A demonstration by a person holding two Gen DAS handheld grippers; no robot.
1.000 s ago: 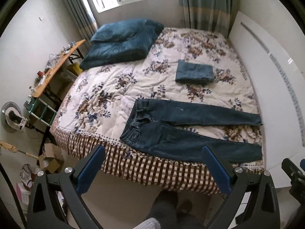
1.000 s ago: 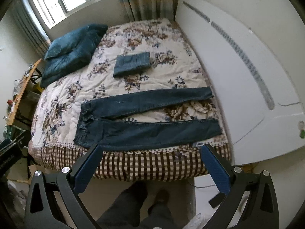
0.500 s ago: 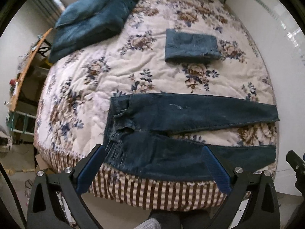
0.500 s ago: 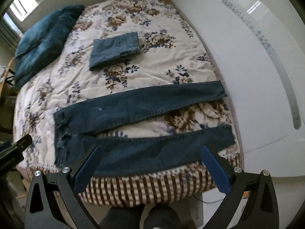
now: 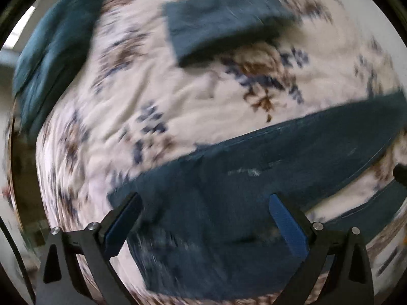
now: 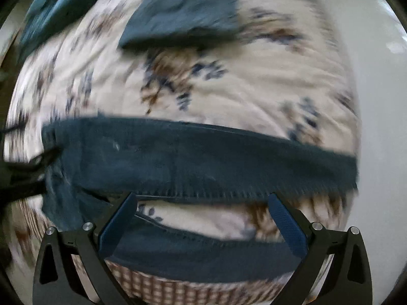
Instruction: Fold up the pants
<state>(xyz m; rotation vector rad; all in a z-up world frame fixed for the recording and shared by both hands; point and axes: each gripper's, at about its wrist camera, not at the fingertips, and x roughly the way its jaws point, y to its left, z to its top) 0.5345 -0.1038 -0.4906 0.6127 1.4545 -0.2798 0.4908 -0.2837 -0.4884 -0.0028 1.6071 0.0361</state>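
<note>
Dark blue jeans [image 5: 229, 190] lie flat on the floral bedspread [image 5: 178, 89], waist to the left, both legs spread rightward. My left gripper [image 5: 203, 211] is open, close above the waist and hip area, touching nothing. In the right wrist view the jeans [image 6: 203, 160] run across the frame, and my right gripper [image 6: 203, 211] is open over the gap between the far leg and the near leg [image 6: 203, 256]. Both views are motion-blurred.
A folded pair of jeans [image 5: 223, 17] lies farther back on the bed; it also shows in the right wrist view [image 6: 183, 17]. A blue pillow and duvet [image 5: 51, 50] sit at the back left. A white headboard [image 6: 381, 101] bounds the right side.
Both grippers have dropped quickly forward and down from standing height to just above the spread jeans. Both remain open. The jeans have not moved.
</note>
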